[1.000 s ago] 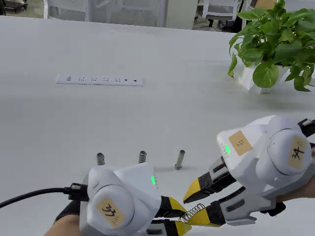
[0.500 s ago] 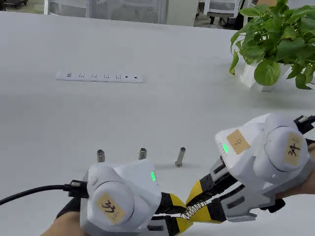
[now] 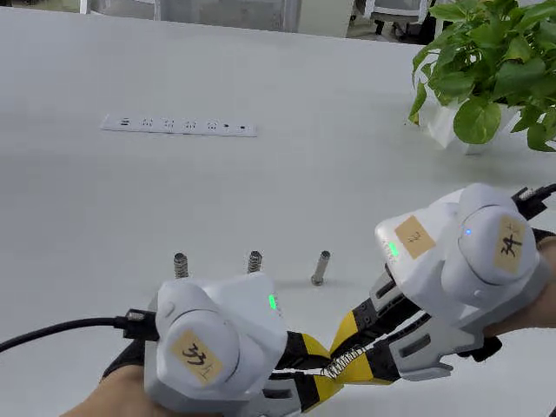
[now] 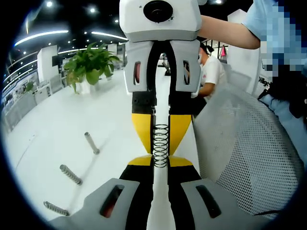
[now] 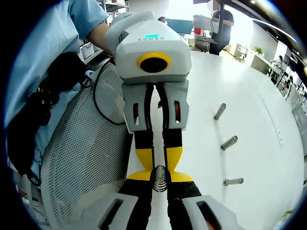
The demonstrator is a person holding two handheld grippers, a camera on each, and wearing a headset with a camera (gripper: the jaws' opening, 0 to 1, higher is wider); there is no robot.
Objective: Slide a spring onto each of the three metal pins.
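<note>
sitting beyond spring (image 3: 343,362), pins (image 3: 254,261): strip (image 3: 178,125), plant (image 3: 486,65)

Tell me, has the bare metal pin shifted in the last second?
No. The bare pin stays beside the middle sprung pin, equally far from the power strip.

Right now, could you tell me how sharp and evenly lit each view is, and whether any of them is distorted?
Head view: soft, even light, faint shadow beside the bare pin, spring sharp. Left gripper view: strong fisheye bending, ceiling lights glaring at the top. Right gripper view: same bending, table washed out to near white.
</note>
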